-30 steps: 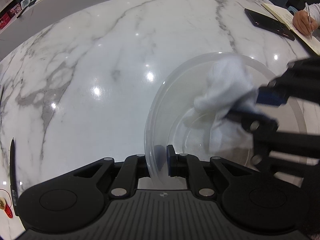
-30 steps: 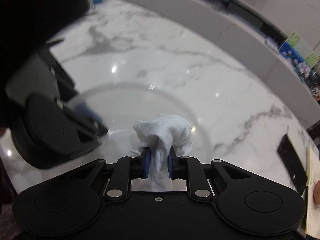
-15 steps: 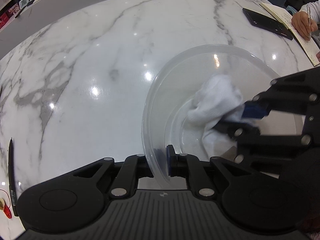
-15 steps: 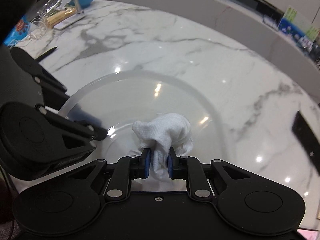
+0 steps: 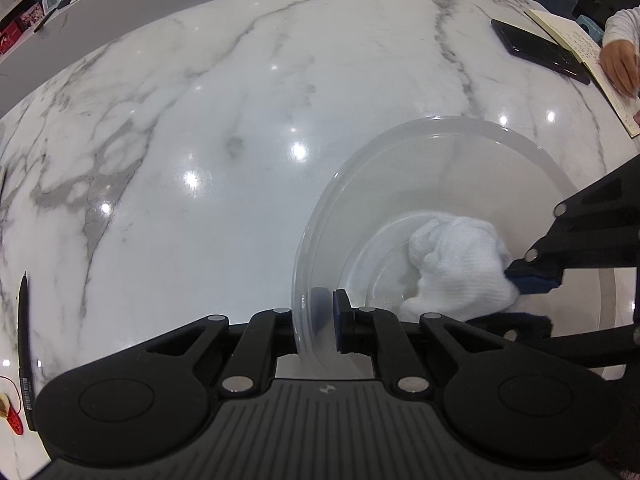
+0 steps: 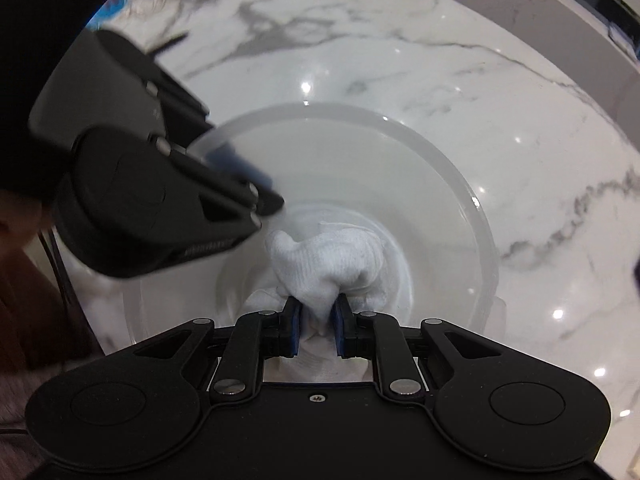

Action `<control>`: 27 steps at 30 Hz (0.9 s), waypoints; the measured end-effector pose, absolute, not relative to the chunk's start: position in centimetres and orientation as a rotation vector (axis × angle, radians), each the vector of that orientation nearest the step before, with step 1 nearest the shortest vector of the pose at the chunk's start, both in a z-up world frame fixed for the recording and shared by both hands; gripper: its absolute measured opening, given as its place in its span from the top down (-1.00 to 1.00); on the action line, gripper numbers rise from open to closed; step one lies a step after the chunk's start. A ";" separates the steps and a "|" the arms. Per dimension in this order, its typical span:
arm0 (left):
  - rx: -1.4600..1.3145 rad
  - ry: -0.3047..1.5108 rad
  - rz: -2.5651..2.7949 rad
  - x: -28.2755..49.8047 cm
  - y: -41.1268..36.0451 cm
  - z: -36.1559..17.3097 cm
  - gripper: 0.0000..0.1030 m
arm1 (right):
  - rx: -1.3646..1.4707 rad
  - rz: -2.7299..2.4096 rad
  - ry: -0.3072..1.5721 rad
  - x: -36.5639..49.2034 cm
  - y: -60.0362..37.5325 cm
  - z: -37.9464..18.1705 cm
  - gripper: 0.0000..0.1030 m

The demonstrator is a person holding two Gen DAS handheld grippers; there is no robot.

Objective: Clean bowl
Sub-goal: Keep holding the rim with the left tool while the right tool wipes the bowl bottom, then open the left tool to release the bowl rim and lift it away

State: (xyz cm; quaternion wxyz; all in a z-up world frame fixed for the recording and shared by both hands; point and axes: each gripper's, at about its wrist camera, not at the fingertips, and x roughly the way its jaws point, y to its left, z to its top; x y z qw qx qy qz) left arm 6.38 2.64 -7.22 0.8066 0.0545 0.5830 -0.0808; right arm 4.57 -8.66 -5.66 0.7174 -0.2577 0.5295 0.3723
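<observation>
Left gripper (image 5: pixel 329 312) is clamped on the near rim of the clear bowl (image 5: pixel 448 152), one pad outside the wall, one inside. Same grip and same spot as a second ago; no shift in that view. Bowl sits on the white marble counter (image 5: pixel 200 140), right of centre in the left wrist view.

Right gripper (image 6: pixel 316 322) pinches the white cloth (image 6: pixel 332 256), wad bunched between the blue pads. Cloth has moved: a second ago it was up against the far inner wall near the rim, half a second ago mid-wall, now it sits on the bowl's floor, near side. Looks pressed to the base, but the clear plastic makes contact hard to confirm.

Right wrist view has tilted steeper into the bowl, so the floor ring now fills the centre.

Background: phone (image 5: pixel 538 50) and notebook (image 5: pixel 576 44) far right, a person's hand (image 5: pixel 620 62) on the notebook; pen (image 5: pixel 25 348) at the left edge.
</observation>
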 end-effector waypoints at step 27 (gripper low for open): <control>0.118 1.123 -0.153 4.8 3.5 -5.2 0.63 | -0.326 0.653 0.865 0.3 -14.9 1.9 0.75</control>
